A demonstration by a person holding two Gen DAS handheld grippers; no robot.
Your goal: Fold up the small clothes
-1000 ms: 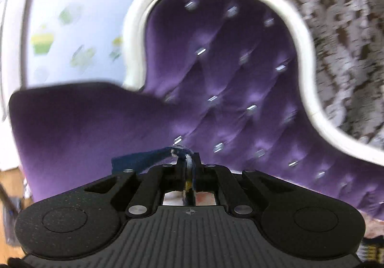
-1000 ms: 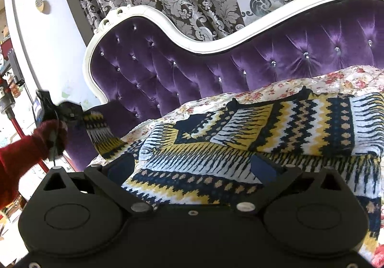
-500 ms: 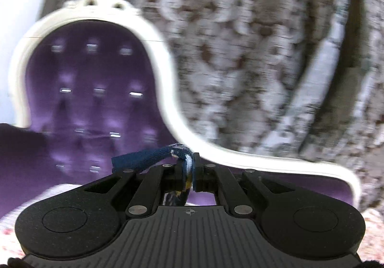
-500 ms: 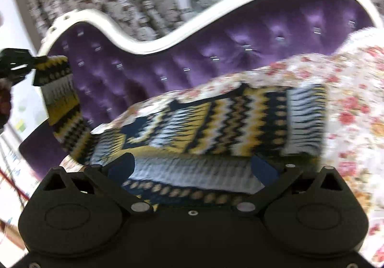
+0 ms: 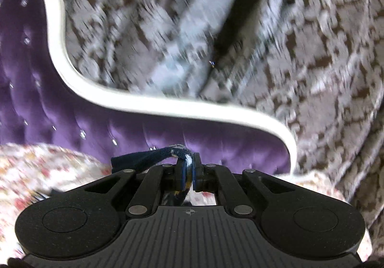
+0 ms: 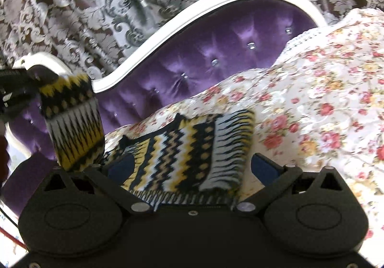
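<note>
Left wrist view: no brand, label or writing can be read anywhere. The left tongs (image 5: 189, 172) are clenched tight on a dark blue hem of the patterned garment (image 5: 153, 160), the pads pressed together with the cloth pinched between them and a short loop of it trailing off to the left. Beyond the tongs stand the purple tufted headboard (image 5: 36, 105) with its white frame, and behind that a blurred brown and silver damask curtain (image 5: 312, 52). The floral bedspread (image 5: 36, 172) shows low at the left.

Right wrist view: again nothing legible. The right tongs (image 6: 192, 167) are released, their blue-padded fingers (image 6: 264, 167) spread wide with nothing gripped; they hover over the near edge of the garment. The garment, a yellow, black and white zigzag knit, lies on the bedspread in front of the headboard. One end is lifted up at the left by the left tongs, which show only as a dark shape at the picture's edge.
</note>
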